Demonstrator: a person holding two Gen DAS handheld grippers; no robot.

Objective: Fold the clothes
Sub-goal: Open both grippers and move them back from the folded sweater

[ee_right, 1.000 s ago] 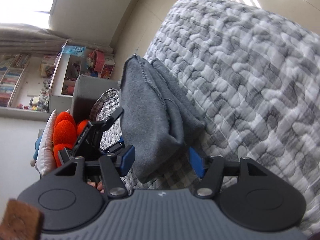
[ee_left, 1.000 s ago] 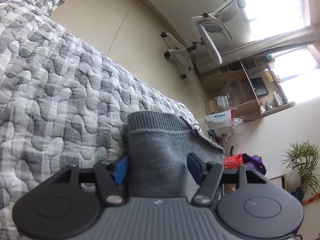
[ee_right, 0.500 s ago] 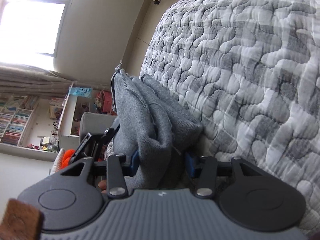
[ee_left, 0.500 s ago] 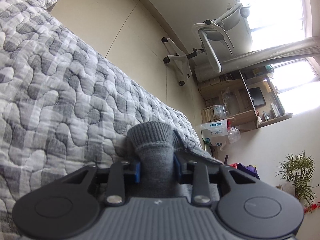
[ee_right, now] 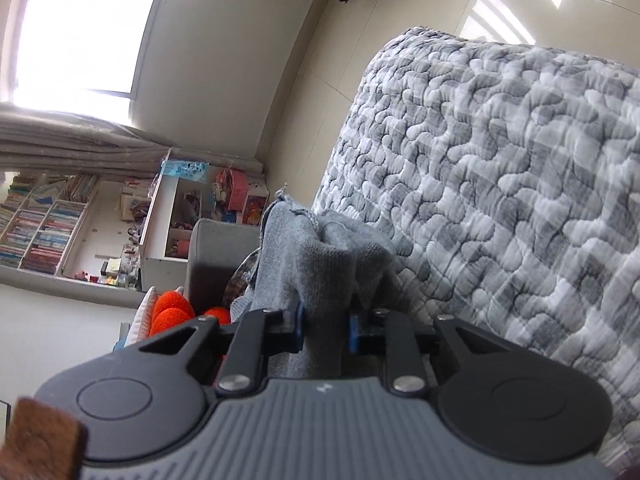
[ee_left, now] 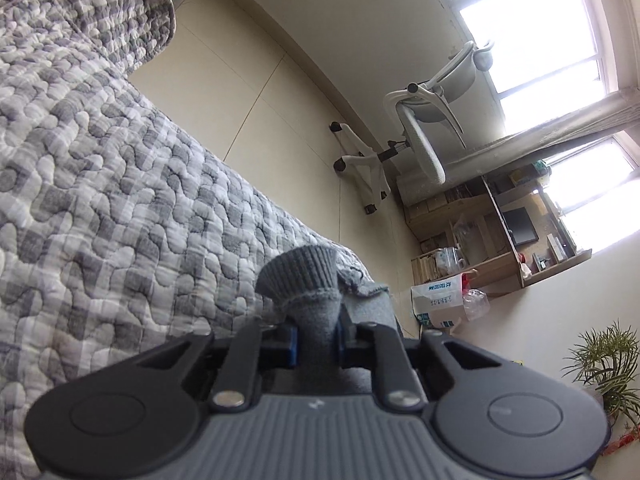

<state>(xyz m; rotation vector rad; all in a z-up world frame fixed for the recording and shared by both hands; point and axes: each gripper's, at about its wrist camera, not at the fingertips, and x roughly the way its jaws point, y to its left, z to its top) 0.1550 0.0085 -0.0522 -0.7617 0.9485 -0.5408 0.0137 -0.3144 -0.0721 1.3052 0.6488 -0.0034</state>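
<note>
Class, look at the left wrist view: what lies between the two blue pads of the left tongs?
Bunched grey knitted garment, its ribbed cuff sticking out beyond the left tongs; the left wrist view shows the pads pressing on it.

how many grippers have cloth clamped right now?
2. The left gripper pinches the grey knit garment just behind its ribbed hem; the right gripper pinches a bunched part of it, beside the quilted cover. Both have just been closing.

Around me: a grey-and-white quilted checked bedspread [ee_left: 120,208], cream tiled floor [ee_left: 256,80], a white mesh office chair [ee_left: 424,120], a wooden desk shelf [ee_left: 492,232], bright windows [ee_left: 532,28], a white bookcase [ee_right: 44,224], a green potted plant [ee_left: 608,364].
</note>
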